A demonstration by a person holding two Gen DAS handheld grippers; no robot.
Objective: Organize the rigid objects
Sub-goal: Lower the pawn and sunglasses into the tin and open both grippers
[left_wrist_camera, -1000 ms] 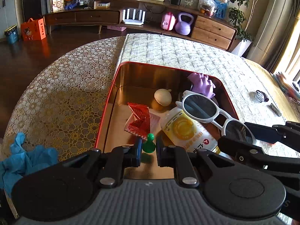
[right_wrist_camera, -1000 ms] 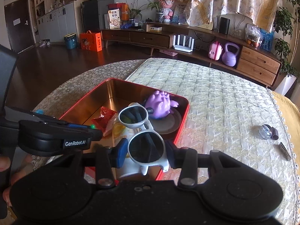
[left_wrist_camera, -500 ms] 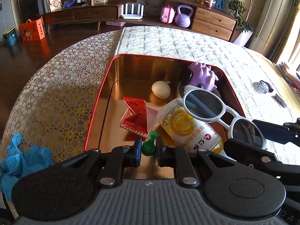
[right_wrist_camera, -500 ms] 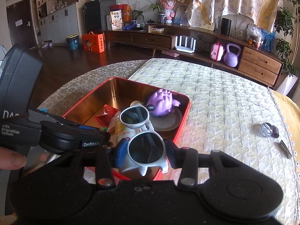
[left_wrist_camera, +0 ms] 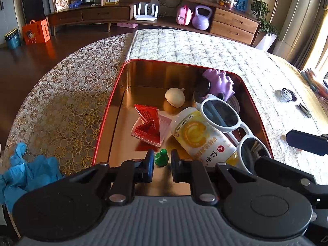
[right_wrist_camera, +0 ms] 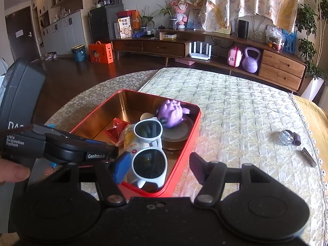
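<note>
A red tin (left_wrist_camera: 106, 119) with a shiny gold inside is seen on a patterned tablecloth (left_wrist_camera: 61, 94). White sunglasses (right_wrist_camera: 148, 143) are laid in the tin across a yellow-labelled bottle (left_wrist_camera: 202, 137), beside a red packet (left_wrist_camera: 148, 123), a cream ball (left_wrist_camera: 174, 97) and a purple toy (right_wrist_camera: 171, 112). The right gripper (right_wrist_camera: 157, 167) is held spread wide above the sunglasses, gripping nothing. The left gripper (left_wrist_camera: 162, 163) is held narrowly apart around a green pawn (left_wrist_camera: 162, 157); contact cannot be told.
</note>
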